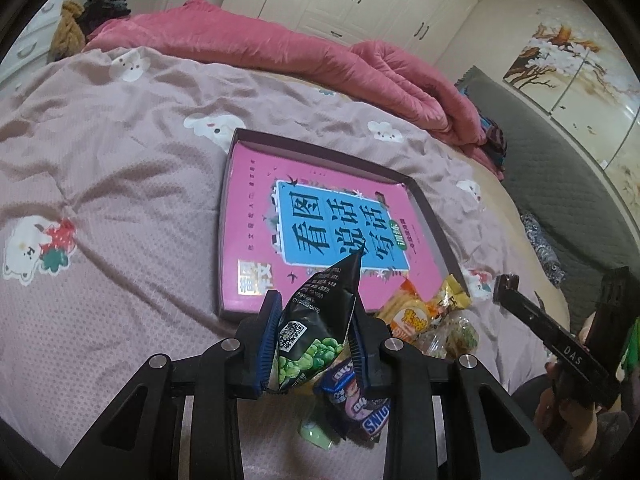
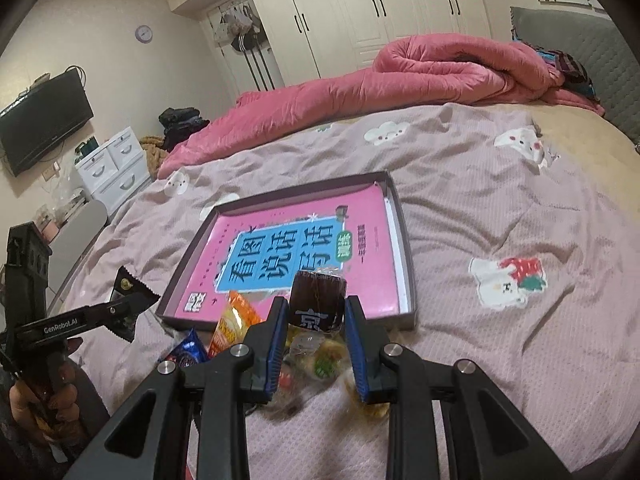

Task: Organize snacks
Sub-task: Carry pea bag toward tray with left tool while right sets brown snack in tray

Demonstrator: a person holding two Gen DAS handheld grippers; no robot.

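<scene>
My left gripper (image 1: 316,308) is shut on a black and green pea snack bag (image 1: 308,336), held above the bed sheet. In the right wrist view my right gripper (image 2: 316,305) is shut on a dark brown wrapped snack (image 2: 318,294). Just beyond both lies a shallow dark box (image 1: 430,216) (image 2: 405,248) with a pink book (image 1: 248,208) (image 2: 280,224) inside. A pile of snack packets (image 1: 424,320) (image 2: 316,356) lies on the sheet at the box's near edge, with a Snickers bar (image 1: 374,418) and a blue packet (image 1: 338,376) under my left gripper.
The bed has a mauve patterned sheet (image 1: 120,184). A rolled pink quilt (image 1: 360,64) (image 2: 440,68) lies along its far side, and a grey headboard (image 1: 560,184) stands at one end. A white drawer unit (image 2: 116,164) stands past the bed's left edge. A hand (image 2: 44,400) grips the left tool.
</scene>
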